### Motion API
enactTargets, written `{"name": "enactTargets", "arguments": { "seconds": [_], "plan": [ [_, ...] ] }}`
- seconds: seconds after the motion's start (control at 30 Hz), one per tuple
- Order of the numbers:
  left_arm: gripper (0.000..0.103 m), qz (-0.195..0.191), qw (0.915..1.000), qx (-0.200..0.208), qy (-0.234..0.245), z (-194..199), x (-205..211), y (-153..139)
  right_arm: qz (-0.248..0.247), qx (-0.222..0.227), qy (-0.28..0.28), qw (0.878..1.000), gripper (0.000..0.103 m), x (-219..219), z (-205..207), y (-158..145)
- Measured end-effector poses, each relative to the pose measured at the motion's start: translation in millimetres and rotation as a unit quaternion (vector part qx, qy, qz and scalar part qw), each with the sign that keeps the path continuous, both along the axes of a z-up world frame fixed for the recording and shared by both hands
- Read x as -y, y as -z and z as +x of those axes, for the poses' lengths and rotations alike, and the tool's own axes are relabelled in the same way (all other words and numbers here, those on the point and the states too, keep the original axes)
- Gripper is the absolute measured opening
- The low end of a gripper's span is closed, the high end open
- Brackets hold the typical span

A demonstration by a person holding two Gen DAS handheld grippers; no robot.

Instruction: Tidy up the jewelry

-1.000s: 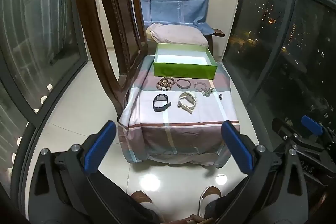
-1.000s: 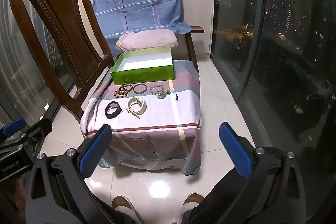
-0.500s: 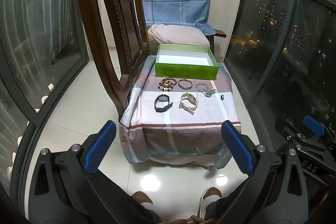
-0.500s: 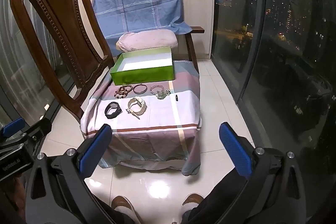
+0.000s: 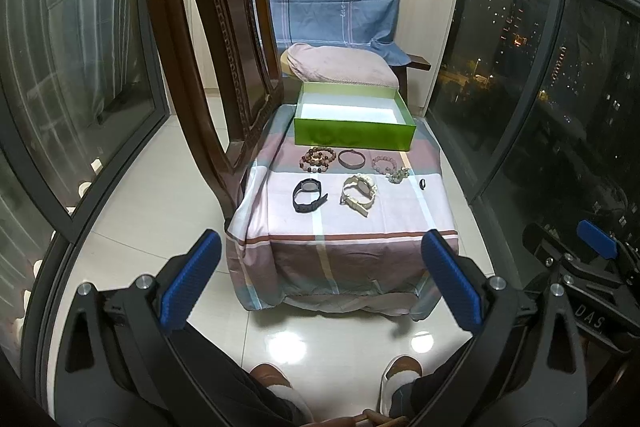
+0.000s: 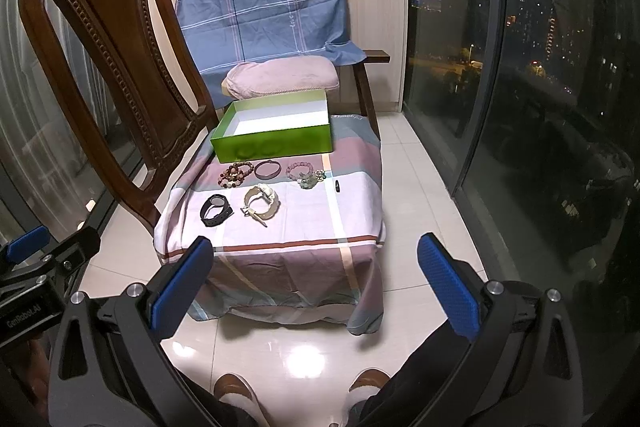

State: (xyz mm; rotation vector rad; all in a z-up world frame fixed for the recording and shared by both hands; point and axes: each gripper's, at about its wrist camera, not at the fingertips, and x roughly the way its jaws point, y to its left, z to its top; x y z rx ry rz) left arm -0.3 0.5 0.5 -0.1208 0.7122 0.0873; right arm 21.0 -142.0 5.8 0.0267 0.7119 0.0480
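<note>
Spread wide and empty, the left gripper (image 5: pixel 320 283) and right gripper (image 6: pixel 314 285) are held near a cloth-covered table (image 5: pixel 360 223); bracelets (image 5: pixel 318 159) and watches (image 5: pixel 308 195) are laid before a green box (image 5: pixel 354 138).

Small dark item (image 6: pixel 338 185) at 3 o'clock of the bead bracelets (image 6: pixel 306 175): too small to identify. Wooden chair (image 5: pixel 224 39) top cropped in left view. Shoes (image 6: pixel 234 393) partly hidden by gripper bodies.

Scene is lit from overhead; glare is thrown on the glossy floor (image 5: pixel 286 347). Windows (image 6: pixel 540 67) are dark. Edges are fisheye-bent, corners vignetted. Focus seems sharp.
</note>
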Motion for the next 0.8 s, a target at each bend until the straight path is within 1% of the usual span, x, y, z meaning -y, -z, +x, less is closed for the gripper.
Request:
{"name": "enactTargets", "arguments": {
  "seconds": [0.8],
  "plan": [
    [0.099,0.001,0.9999,-0.013,0.005,3.9,5.5,8.4,0.005,-0.009,-0.004,1.000,0.100,0.9,0.5,1.0]
  ]
}}
